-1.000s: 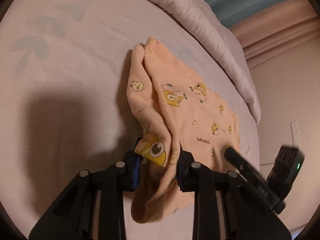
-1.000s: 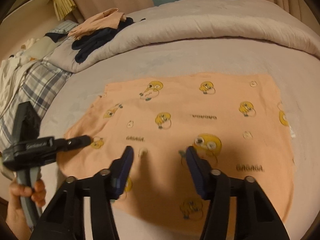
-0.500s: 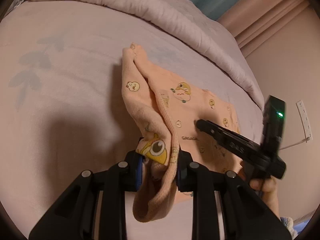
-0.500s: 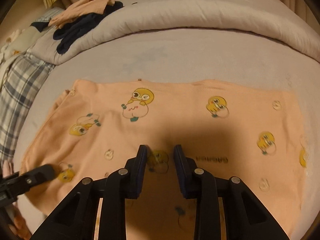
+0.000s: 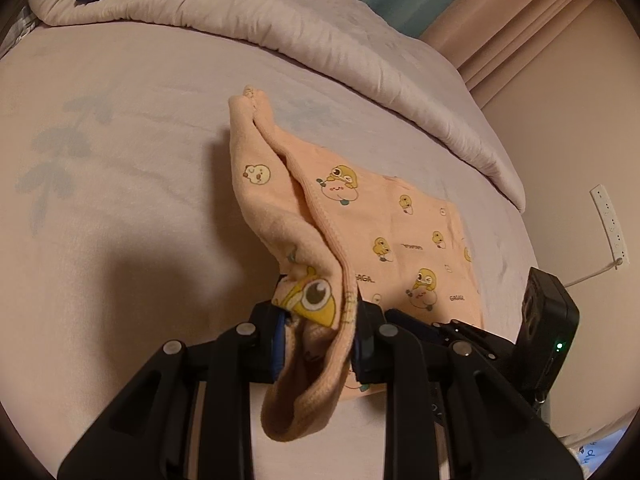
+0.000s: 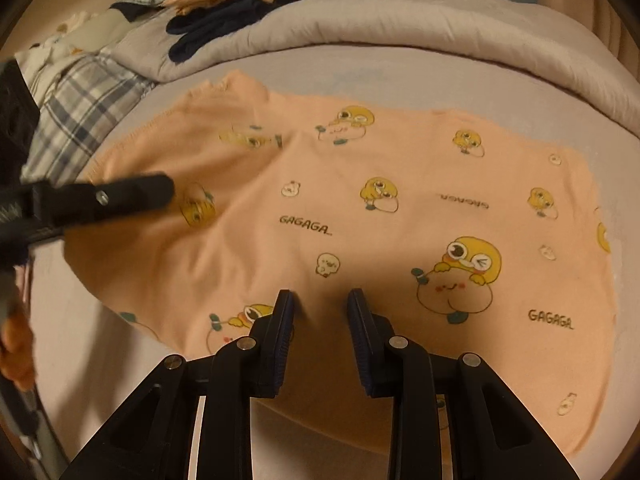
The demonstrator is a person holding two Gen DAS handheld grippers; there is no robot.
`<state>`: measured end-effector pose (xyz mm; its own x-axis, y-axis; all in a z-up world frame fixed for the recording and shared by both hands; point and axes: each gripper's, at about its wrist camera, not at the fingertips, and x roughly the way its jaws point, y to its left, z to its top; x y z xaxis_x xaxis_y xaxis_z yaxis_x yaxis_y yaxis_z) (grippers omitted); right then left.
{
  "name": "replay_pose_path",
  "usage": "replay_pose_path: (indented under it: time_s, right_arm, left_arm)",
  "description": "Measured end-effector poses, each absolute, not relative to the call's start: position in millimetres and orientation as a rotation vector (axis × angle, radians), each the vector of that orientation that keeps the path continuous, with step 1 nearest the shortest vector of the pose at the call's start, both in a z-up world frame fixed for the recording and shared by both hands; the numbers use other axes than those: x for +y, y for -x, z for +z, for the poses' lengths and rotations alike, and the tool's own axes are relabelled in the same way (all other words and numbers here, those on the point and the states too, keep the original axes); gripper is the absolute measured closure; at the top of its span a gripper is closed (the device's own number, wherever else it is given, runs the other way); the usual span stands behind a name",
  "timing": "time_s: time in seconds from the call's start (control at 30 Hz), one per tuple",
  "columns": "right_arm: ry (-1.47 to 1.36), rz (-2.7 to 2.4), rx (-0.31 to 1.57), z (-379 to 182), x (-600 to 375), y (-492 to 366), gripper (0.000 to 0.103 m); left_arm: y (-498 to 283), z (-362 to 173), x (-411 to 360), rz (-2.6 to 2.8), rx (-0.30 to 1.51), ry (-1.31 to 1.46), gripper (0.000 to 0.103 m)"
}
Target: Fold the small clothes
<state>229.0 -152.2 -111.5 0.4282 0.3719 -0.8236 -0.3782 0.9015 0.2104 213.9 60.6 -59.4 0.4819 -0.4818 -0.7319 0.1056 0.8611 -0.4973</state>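
Left wrist view: the left gripper (image 5: 318,344) is clamped on a raised edge of the peach duck-print garment (image 5: 400,240), which otherwise lies flat on the bed (image 5: 120,160); this looks like the start of a fold, calling for that edge to be carried across. Right wrist view: the right gripper (image 6: 320,320) hangs partly open over the garment (image 6: 360,220), holding nothing; contact with the cloth is unclear.

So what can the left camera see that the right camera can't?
Only the left wrist view shows the left gripper pinching a lifted fold of the peach shirt, and a wall socket strip. Only the right wrist view shows the open right gripper over the flat shirt, and a plaid cloth. Both show the shirt, the quilt and the dark clothes.
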Motion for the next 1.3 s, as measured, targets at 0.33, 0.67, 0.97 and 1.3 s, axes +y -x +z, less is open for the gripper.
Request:
replay_pose_path:
  time_s: [0.33,0.67,0.97,1.3]
  right_arm:
    - [-0.102,0.526,1.091,-114.5,-160.7,-215.1,0.071]
    - [-0.457,0.526,1.031,-104.1,-219.2,-233.8,0.07]
    - [-0.87,0.648,1.032,-128.5,-239.0,-253.5,0.048]
    - [-1.061,0.751,1.06,-136.1,-244.9,-276.2,0.032]
  left_arm:
    - [-211.2,-53.4,53.2,-0.388,1.003,0.401,0.079]
    - [-213.1,-43.7,31.6,-0.424,0.989,0.327,0.079]
    - [-213.6,-39.7,5.1,-0.457,0.985,0.256,0.079]
    - [-222.6,-51.1,-38.7,-0.537,1.02,0.17,0.079]
